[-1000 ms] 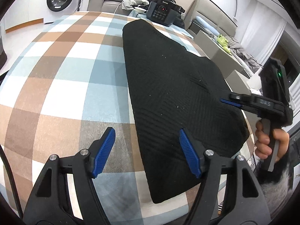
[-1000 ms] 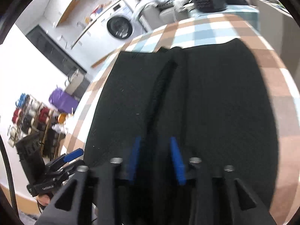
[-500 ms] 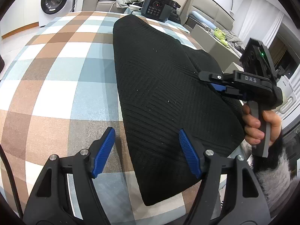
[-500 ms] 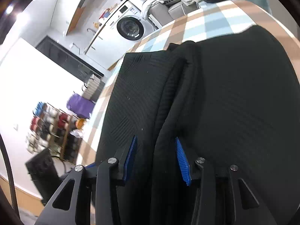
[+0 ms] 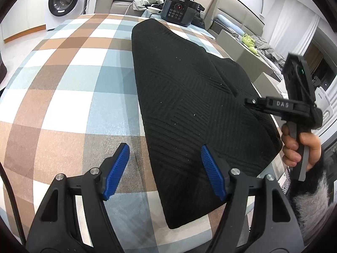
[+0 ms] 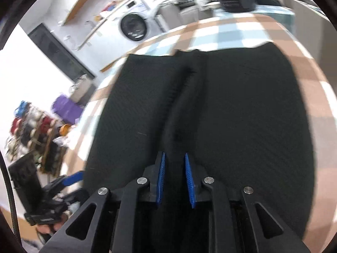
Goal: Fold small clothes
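A black ribbed knit garment (image 5: 185,80) lies lengthwise on the checked tablecloth (image 5: 73,84). My left gripper (image 5: 164,154) hovers open over the garment's near left edge, one pad over cloth and one over knit, with nothing gripped. My right gripper (image 5: 250,101), held by a hand (image 5: 299,147), reaches onto the garment's right side. In the right wrist view the garment (image 6: 242,105) has a raised fold running down its middle. The right gripper (image 6: 173,158) is closing its jaws on the near end of that fold, with knit filling the gap between the pads.
A dark electric cooker (image 5: 179,12) stands at the table's far end. Behind it are a sofa with clothes and a washing machine (image 5: 63,0). A grey box (image 5: 238,48) sits off the table's right side. A cluttered shelf (image 6: 31,130) stands at the left.
The right gripper's jaws have narrowed from well apart to pinching the raised fold of the garment, and it has dropped a little. The left gripper has held still and open.
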`<state>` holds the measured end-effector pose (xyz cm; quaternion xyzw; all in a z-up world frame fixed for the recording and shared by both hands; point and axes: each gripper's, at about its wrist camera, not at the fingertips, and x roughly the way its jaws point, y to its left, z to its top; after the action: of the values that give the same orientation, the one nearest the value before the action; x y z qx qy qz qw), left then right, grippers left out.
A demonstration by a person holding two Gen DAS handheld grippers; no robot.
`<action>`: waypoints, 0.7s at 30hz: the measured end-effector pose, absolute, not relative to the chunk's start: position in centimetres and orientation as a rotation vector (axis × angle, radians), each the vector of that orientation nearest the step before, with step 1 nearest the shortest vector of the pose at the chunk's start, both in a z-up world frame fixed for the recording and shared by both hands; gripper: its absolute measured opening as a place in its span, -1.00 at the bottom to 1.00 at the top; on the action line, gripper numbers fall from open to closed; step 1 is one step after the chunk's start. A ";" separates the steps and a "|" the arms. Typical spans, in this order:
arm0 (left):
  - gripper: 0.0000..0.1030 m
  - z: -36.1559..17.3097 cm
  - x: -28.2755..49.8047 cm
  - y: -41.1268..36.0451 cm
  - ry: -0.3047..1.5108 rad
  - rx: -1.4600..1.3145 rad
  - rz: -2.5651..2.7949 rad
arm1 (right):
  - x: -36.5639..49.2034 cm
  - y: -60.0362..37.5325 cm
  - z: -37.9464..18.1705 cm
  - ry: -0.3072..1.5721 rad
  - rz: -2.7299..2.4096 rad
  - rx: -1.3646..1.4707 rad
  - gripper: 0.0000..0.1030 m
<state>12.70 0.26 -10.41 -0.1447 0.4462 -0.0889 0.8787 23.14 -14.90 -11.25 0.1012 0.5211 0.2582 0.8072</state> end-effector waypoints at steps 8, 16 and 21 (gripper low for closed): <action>0.32 -10.3 12.7 0.2 0.926 -0.300 -0.194 | 24.5 -15.9 -11.9 1.152 0.672 0.425 -0.29; 0.32 -10.6 12.9 0.7 0.935 -0.309 -0.193 | 25.8 -13.2 -12.0 1.150 0.687 0.321 -0.17; 0.32 -10.3 13.2 0.7 0.924 -0.308 -0.190 | 25.1 -9.8 -11.4 1.080 0.662 0.109 -0.74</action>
<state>13.17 0.68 -10.26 -0.1480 0.4435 -0.0914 0.8793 25.05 -9.83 -11.35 0.0509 0.5044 0.3091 0.8046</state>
